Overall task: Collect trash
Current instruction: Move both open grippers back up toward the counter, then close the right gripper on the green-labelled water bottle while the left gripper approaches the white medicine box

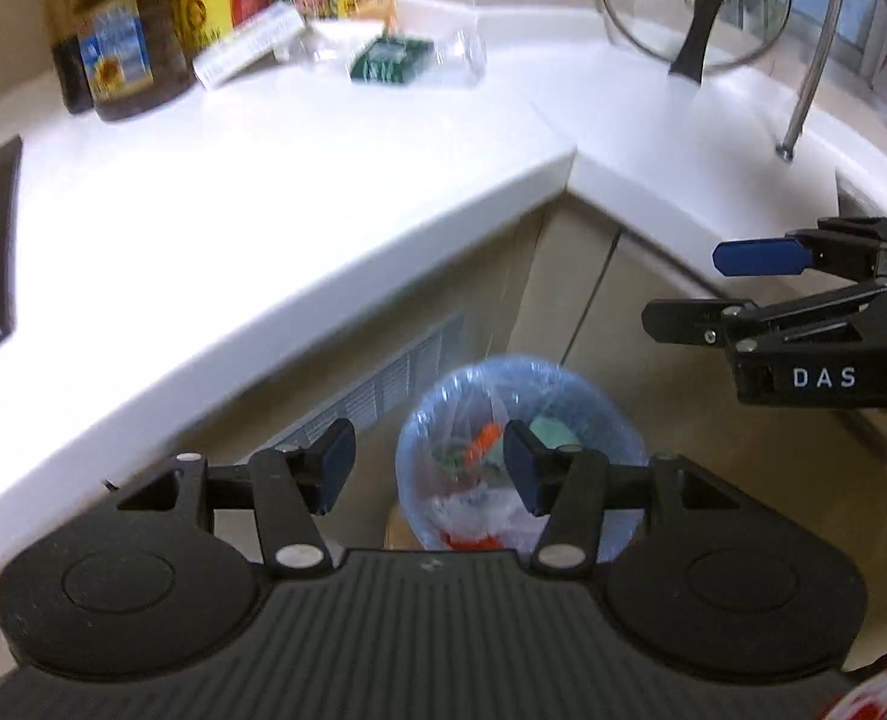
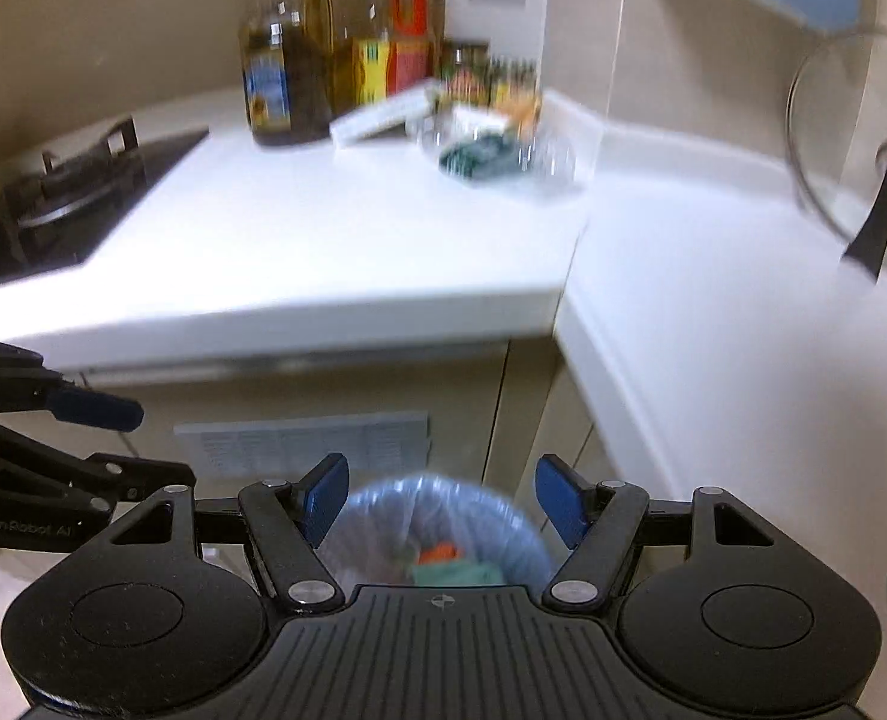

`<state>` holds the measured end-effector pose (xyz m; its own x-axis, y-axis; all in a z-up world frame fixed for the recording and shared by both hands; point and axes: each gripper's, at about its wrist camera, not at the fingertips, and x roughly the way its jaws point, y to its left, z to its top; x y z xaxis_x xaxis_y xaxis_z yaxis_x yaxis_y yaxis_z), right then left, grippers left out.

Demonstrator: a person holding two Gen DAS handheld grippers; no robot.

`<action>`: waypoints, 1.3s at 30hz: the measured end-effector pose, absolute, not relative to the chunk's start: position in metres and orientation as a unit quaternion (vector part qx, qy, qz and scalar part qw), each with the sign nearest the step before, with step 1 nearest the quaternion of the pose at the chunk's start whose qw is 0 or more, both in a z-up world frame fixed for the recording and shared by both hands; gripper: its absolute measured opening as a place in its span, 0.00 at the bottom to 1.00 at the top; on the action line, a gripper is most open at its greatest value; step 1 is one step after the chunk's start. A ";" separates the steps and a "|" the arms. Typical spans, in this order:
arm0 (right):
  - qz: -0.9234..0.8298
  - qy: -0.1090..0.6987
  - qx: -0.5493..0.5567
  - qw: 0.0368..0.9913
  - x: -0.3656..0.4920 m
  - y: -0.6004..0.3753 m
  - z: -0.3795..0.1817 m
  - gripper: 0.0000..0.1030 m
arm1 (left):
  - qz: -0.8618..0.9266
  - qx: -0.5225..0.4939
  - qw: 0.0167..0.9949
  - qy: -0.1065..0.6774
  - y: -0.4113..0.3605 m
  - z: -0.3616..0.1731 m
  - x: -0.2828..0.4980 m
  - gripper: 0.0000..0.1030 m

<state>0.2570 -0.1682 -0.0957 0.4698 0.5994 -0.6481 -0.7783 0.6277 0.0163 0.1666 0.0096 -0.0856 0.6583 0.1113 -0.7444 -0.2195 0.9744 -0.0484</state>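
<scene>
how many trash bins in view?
1. The bin, lined with a clear bag and holding scraps, stands on the floor in the corner below the counter, also seen in the right wrist view. Others may be hidden out of frame.

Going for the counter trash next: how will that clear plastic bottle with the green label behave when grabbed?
The clear plastic bottle lies on its side on the white counter, so a nudge could roll it. It looks empty, so probably light and thin-walled, likely to dent under the fingers. Smooth plastic may slip.

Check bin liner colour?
Translucent light blue bin liner; left wrist view shows it best.
</scene>
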 end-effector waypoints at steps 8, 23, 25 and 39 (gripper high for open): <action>0.399 0.269 -0.142 0.865 0.261 -0.155 -0.066 0.67 | 0.100 -0.065 0.924 0.364 0.033 -0.054 0.168 0.50; 0.396 0.211 -0.205 0.870 0.309 -0.127 -0.052 0.67 | 0.160 -0.036 0.929 0.332 0.090 -0.026 0.215 0.55; 0.406 0.197 -0.221 0.865 0.322 -0.121 -0.052 0.67 | 0.174 -0.045 0.927 0.330 0.094 -0.024 0.223 0.55; 0.469 0.131 -0.326 0.810 0.418 -0.062 -0.060 0.67 | 0.259 -0.047 0.900 0.348 0.104 -0.018 0.274 0.61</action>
